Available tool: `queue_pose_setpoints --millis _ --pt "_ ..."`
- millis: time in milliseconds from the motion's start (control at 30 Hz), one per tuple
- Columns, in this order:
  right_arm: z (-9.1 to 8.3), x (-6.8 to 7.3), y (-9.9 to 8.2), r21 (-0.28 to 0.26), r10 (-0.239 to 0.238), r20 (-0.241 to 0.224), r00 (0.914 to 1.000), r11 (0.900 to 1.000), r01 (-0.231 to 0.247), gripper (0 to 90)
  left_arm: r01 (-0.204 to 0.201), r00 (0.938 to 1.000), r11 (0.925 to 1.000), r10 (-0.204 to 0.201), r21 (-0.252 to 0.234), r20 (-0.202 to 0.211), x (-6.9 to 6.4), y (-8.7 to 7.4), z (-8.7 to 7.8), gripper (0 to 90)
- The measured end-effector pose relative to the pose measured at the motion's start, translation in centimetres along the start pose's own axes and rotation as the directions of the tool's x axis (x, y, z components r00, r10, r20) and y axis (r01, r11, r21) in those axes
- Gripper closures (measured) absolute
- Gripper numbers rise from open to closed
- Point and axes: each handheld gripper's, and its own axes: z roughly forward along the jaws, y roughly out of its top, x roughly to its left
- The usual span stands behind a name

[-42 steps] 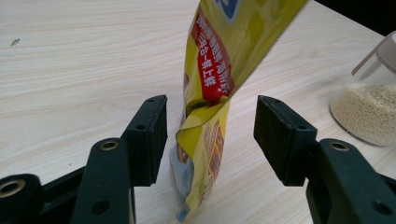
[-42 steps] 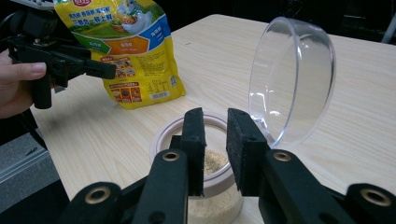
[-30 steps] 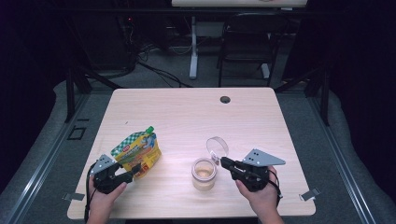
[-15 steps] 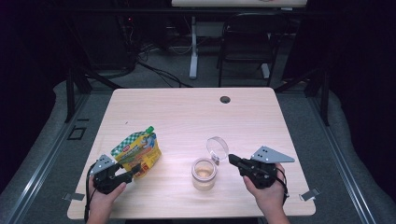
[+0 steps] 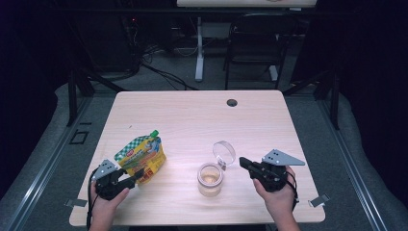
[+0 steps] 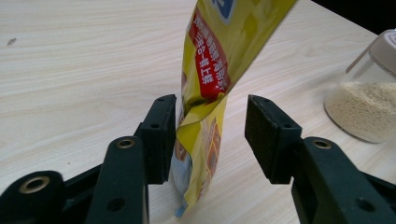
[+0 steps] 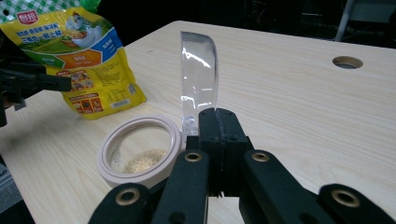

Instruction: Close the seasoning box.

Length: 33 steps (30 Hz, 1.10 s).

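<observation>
A yellow food pouch (image 5: 142, 155) with a green cap stands tilted at the table's front left. My left gripper (image 5: 135, 175) is open around its bottom corner. In the left gripper view the pouch (image 6: 205, 70) rests against the left jaw, with a gap to the right jaw. A small jar (image 5: 210, 179) holding pale grains stands at the front centre, its clear hinged lid (image 5: 224, 151) flipped up. My right gripper (image 5: 244, 163) is just right of the jar, shut and empty. In the right gripper view its tips (image 7: 218, 114) sit in front of the lid (image 7: 198, 70) and beside the jar's rim (image 7: 173, 135).
The wooden table (image 5: 202, 120) has a round cable hole (image 5: 232, 102) near its far edge. Black chairs and desk legs stand on the floor beyond the table. A hand holds each gripper at the table's near edge.
My right gripper has drawn back to the right, away from the jar and its raised lid. The left gripper and the pouch have stayed in place.
</observation>
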Motion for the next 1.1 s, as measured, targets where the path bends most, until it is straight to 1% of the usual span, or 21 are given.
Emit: queue_pose_setpoints --millis 133,267,367,400,467,500,600,633,700,833,967,1100 --pt "0.1 -0.3 -0.1 0.003 0.014 0.006 0.9999 0.9999 -0.014 90.0 0.006 1.0000 1.0000 -0.006 0.006 -0.002 0.0 0.0 0.0 56.0" --pt "0.5 -0.5 -0.3 0.017 0.010 0.016 0.9998 0.9998 -0.010 90.0 -0.002 1.0000 0.9999 0.002 0.014 -0.002 0.0 0.0 0.0 56.2" --pt "0.6 -0.6 -0.4 0.018 0.016 0.017 0.9997 0.9997 -0.016 90.0 -0.005 1.0000 0.9999 0.005 0.013 0.000 -0.1 0.0 0.0 55.8" --pt "0.7 -0.7 -0.4 0.021 0.016 0.020 0.9997 0.9997 -0.016 90.0 -0.004 1.0000 1.0000 0.004 0.003 -0.002 -0.1 0.0 0.0 55.5" --pt "0.8 -0.8 -0.5 0.018 0.020 0.025 0.9995 0.9996 -0.020 89.9 -0.004 1.0000 1.0000 0.004 0.000 -0.002 -0.1 -0.1 0.1 54.7" --pt "0.8 -0.8 -0.5 0.020 0.021 0.028 0.9994 0.9996 -0.022 89.8 -0.009 0.9999 1.0000 0.009 0.002 -0.007 -0.1 -0.1 0.1 54.6" --pt "1.0 -1.0 -0.6 0.023 0.028 0.028 0.9992 0.9993 -0.029 89.7 -0.019 0.9989 0.9997 0.020 0.014 -0.043 -0.2 -0.1 0.2 54.7" --pt "1.0 -1.1 -0.6 0.025 0.033 0.034 0.9989 0.9991 -0.033 89.8 -0.019 0.9989 0.9997 0.020 0.014 -0.043 -0.2 -0.1 0.2 54.7" --pt "1.2 -1.2 -0.7 0.022 0.038 0.032 0.9988 0.9990 -0.038 90.0 -0.018 0.9984 0.9998 0.018 0.011 -0.053 -0.1 -0.1 0.2 54.6" --pt "1.4 -1.4 -0.7 0.024 0.047 0.031 0.9984 0.9986 -0.048 90.0 -0.015 0.9989 0.9999 0.015 0.005 -0.044 -0.1 -0.1 0.2 54.3" --pt "1.6 -1.4 -0.8 0.034 0.043 0.033 0.9985 0.9985 -0.044 90.0 -0.012 0.9991 0.9999 0.012 0.005 -0.040 -0.1 -0.1 0.2 54.1" --pt "1.9 -1.5 -0.8 0.032 0.050 0.032 0.9983 0.9982 -0.051 90.0 -0.007 0.9994 1.0000 0.007 -0.003 -0.033 -0.1 -0.1 0.1 54.1"
